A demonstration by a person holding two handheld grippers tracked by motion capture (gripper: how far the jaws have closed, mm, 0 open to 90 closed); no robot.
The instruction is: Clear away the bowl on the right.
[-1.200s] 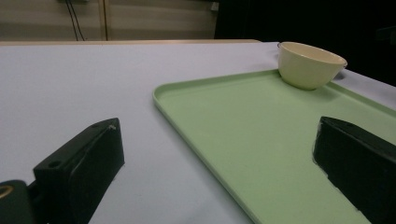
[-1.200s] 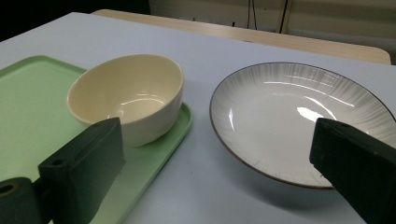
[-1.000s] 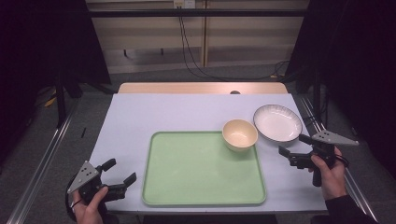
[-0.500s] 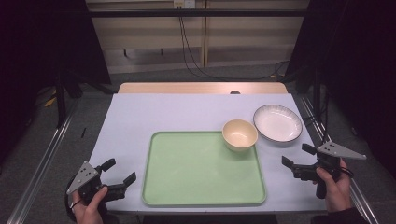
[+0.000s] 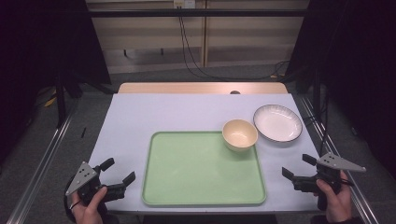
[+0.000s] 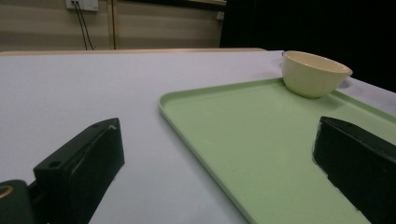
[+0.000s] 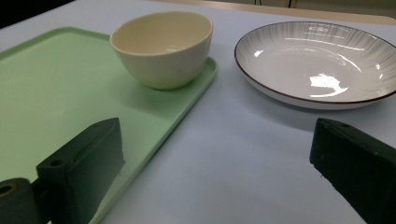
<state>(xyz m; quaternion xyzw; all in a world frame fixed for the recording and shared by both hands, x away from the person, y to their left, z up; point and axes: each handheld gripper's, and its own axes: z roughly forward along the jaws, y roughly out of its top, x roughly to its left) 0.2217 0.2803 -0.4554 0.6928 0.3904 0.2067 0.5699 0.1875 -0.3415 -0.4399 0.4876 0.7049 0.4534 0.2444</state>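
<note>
Dim room all round — the table (image 5: 187, 112) is the one lit patch in the high view, pale and evenly washed from above, with black curtains swallowing both sides. Shadows are soft and short; the cream bowl (image 7: 161, 46) throws a faint one onto the green tray (image 7: 56, 93). Glare now: bright white spots sit on the plate (image 7: 317, 65) in the right gripper view. Both gripper views are sharp mid-distance, but the black jaws up close go soft and smeary — the high view itself looks slightly grainy.
</note>
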